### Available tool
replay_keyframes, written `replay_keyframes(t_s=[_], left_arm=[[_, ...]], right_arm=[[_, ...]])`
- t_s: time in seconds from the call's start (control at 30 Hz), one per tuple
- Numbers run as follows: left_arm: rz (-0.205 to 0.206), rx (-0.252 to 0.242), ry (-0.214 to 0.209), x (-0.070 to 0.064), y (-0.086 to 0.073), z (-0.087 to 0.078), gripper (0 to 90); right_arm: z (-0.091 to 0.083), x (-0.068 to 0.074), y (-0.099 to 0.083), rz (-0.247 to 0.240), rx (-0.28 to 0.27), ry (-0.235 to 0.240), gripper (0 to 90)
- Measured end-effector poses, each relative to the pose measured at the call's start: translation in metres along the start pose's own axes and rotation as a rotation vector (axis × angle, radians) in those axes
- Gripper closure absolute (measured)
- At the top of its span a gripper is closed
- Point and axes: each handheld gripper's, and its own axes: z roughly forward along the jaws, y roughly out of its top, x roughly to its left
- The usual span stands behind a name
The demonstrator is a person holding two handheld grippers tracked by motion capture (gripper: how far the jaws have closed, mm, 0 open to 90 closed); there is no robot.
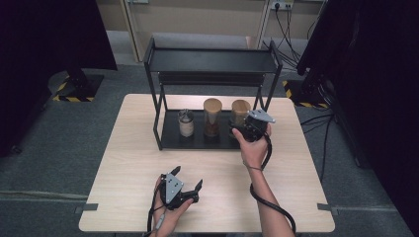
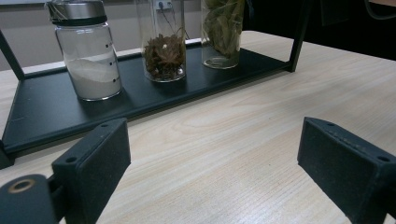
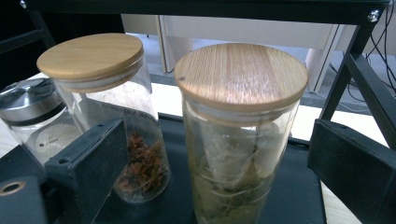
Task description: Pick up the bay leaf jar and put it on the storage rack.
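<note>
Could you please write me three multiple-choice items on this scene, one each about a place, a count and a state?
1. Where do the jars stand?
A. on the rack's top shelf
B. on the rack's bottom shelf
C. on the bare table

2. How many jars have wooden lids?
A. one
B. two
C. three

3. How are the right tongs?
A. open around the leaf jar
C. lying on the table
B. shut on its lid

Key: 1 B, the bottom shelf carries them. 2 B, the leaf jar and the middle jar have wooden lids; the powder jar has a metal cap. 3 A, the right tongs show both jaws apart beside the glass.
</note>
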Motion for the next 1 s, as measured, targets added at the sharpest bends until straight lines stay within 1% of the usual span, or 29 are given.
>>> replay_keyframes(t_s=[0.4, 0.63, 1.0], left_arm=[[0.001, -0.001, 0.0, 0.0, 0.0, 0.0, 8.8], [-0.002, -0.002, 0.002, 0.0, 0.0, 0.0, 8.8], [0.0, -0.002, 0.003, -0.001, 0.0, 0.0, 8.8]], right_arm=[[-0.012, 0.003, -0.008, -0.024, -0.006, 0.004, 5.5], [-0.022, 0.003, -0.009, -0.031, -0.013, 0.016, 5.4], [-0.036, 0.002, -0.018, -0.034, -0.014, 0.045, 5.4]])
